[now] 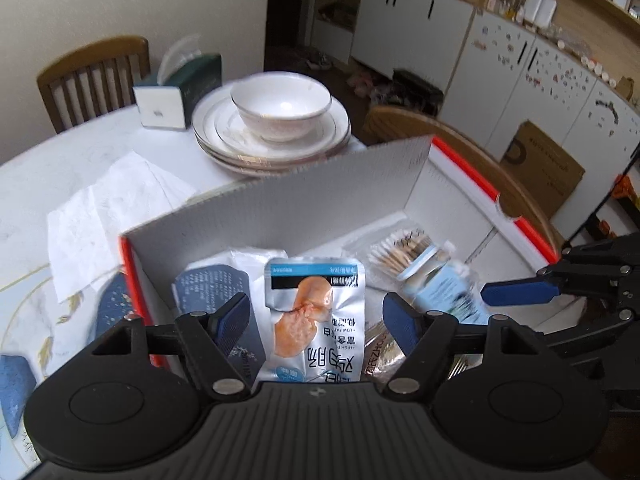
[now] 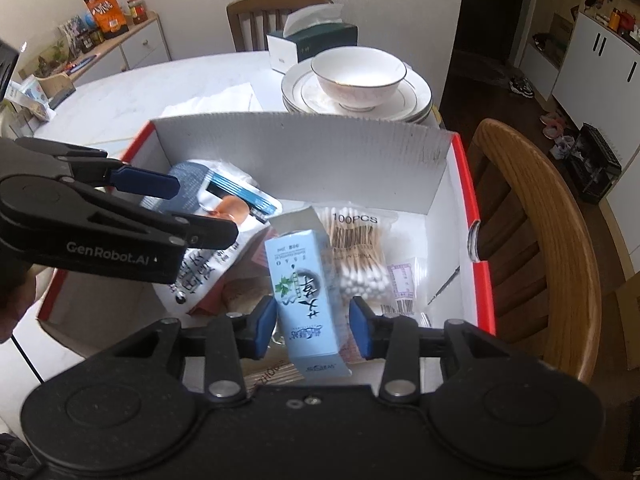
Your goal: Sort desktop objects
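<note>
Nearest the right wrist camera, the right gripper straddles a pale blue carton that tilts with its open top flap toward 12 o'clock. The blue pads stand just off its two sides, a sliver of gap visible on each, so the carton looks freshly let go and dropping into the red-edged box, probably because that box is the sorting bin.

Nearest the left wrist camera, the left gripper has its fingers spread wide over a silver chicken-breast pouch, which lies between them untouched, resting against a dark blue packet at 9 o'clock.

Farther in, at 1 o'clock from the carton, a bag of cotton swabs lies flat on the box floor. The box's tall grey flap stands upright at the far side, screening the contents.

Beyond it at 12 o'clock, a white bowl sits on stacked plates, apparently already tidied, with a tissue box just behind and loose paper napkins spread on the table.
</note>
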`<control>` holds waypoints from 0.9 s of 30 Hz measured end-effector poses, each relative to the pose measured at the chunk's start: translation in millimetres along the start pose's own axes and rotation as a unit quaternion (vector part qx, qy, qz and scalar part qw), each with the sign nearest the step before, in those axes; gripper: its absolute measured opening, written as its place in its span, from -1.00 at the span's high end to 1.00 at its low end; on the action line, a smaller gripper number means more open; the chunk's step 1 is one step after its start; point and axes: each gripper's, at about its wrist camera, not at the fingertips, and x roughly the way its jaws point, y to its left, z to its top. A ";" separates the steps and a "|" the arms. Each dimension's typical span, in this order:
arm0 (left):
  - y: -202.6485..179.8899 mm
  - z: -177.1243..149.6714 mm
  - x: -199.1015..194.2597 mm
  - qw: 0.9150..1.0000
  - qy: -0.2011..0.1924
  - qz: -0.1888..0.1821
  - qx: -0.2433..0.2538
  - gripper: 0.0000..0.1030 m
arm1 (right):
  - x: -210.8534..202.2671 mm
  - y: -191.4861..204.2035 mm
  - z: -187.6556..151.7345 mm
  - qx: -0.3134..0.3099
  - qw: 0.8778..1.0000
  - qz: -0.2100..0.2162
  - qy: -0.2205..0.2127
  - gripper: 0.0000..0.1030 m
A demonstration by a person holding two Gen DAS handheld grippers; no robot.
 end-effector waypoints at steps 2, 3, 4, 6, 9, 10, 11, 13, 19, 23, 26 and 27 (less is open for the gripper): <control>-0.8 -0.8 -9.1 1.000 -0.011 -0.001 0.000 -0.41 | -4.8 0.5 -0.7 0.002 1.000 0.003 -0.006 0.23; -1.4 -1.2 -13.8 1.000 -0.017 0.000 0.001 -0.41 | -7.7 0.5 -1.2 0.003 1.000 0.006 -0.009 0.23; -2.3 -1.7 -18.6 1.000 -0.023 0.001 0.004 -0.41 | -9.8 1.2 -1.3 0.003 1.000 0.009 -0.012 0.23; -4.3 -2.5 -27.1 0.999 -0.031 0.000 0.009 -0.41 | -14.7 2.2 -1.9 0.003 1.000 0.015 -0.018 0.23; -7.3 -4.5 -38.1 0.999 -0.038 -0.005 0.015 -0.41 | -20.8 4.5 -2.3 0.002 0.999 0.022 -0.027 0.23; -8.1 -5.4 -41.1 0.999 -0.039 -0.006 0.015 -0.41 | -22.7 5.4 -2.3 0.001 0.999 0.024 -0.030 0.23; -8.7 -6.5 -43.9 0.999 -0.040 -0.008 0.015 -0.41 | -24.3 6.9 -2.5 0.000 0.999 0.026 -0.032 0.22; -8.8 -9.4 -49.2 0.999 -0.039 -0.015 0.012 -0.41 | -27.8 8.2 -3.1 0.000 0.999 0.026 -0.036 0.19; -8.3 -17.8 -61.6 0.999 -0.041 -0.013 0.014 -0.59 | -39.4 12.1 -4.9 -0.006 0.998 0.029 -0.053 -0.12; -6.6 -23.1 -68.4 0.999 -0.040 -0.010 0.012 -0.62 | -43.7 13.3 -6.0 -0.008 0.998 0.033 -0.057 -0.20; -4.1 -27.6 -72.0 0.999 -0.038 -0.010 0.012 -0.67 | -46.5 16.2 -7.7 -0.014 0.997 0.035 -0.060 -0.21; -3.4 -29.3 -73.4 0.999 -0.039 -0.008 0.011 -0.76 | -47.6 17.1 -8.5 -0.016 0.997 0.036 -0.061 -0.22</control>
